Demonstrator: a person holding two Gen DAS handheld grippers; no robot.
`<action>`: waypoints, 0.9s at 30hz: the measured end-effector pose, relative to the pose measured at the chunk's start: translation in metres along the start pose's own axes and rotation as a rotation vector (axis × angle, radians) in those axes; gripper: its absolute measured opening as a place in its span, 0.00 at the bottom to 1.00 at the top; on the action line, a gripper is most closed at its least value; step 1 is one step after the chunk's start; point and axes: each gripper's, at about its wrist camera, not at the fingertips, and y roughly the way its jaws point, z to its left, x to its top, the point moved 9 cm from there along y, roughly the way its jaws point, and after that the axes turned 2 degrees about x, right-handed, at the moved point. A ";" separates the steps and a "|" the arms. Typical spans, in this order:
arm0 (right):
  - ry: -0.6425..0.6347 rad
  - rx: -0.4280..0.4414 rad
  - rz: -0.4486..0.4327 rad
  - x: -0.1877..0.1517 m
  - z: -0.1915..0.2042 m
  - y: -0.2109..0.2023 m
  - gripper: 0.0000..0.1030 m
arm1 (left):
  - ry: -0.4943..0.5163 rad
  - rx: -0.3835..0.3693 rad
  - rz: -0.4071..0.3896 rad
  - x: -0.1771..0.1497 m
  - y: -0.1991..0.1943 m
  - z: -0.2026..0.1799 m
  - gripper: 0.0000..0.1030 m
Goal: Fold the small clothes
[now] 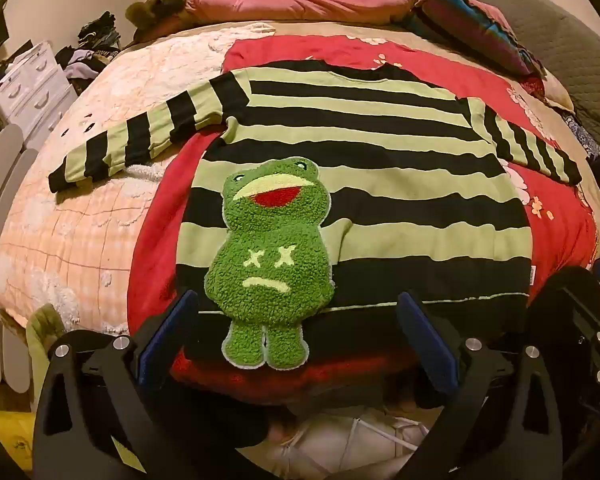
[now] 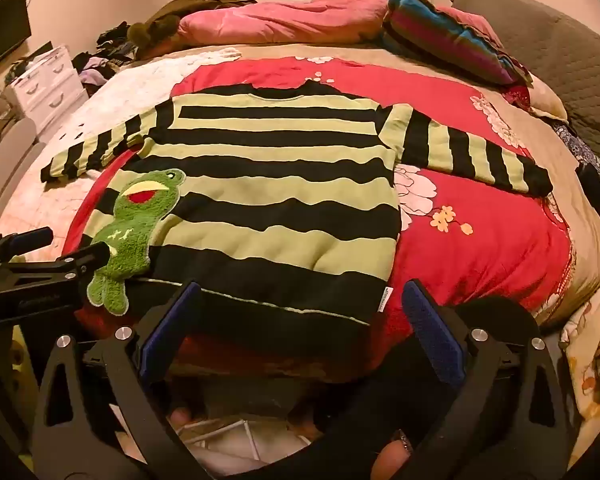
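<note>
A black and light-green striped sweater (image 1: 380, 184) (image 2: 276, 184) lies flat on the bed, both sleeves spread out, hem toward me. A fuzzy green frog patch (image 1: 268, 264) (image 2: 136, 224) sits on its front and hangs over the hem. My left gripper (image 1: 296, 312) hovers open just short of the hem, its blue pads either side of the frog's legs, touching nothing. My right gripper (image 2: 300, 304) is open too, straddling the hem near the sweater's right corner and its white tag (image 2: 385, 300). In the right wrist view the left gripper (image 2: 64, 248) shows from the side by the frog.
The sweater rests on a red floral blanket (image 1: 556, 224) (image 2: 480, 248) over a pale quilt (image 1: 72, 220). Pink and striped pillows (image 1: 308, 0) (image 2: 440, 36) lie at the far end. White drawers (image 1: 28, 84) and heaped clothes stand at the left. The bed's near edge is under both grippers.
</note>
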 end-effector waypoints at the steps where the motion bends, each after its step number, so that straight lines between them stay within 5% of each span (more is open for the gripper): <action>1: 0.003 0.001 0.001 0.000 0.000 0.000 0.92 | 0.002 0.003 0.004 0.000 0.000 0.000 0.96; 27: 0.001 0.006 0.015 0.000 0.002 0.002 0.92 | 0.004 0.000 -0.007 0.003 -0.002 0.001 0.96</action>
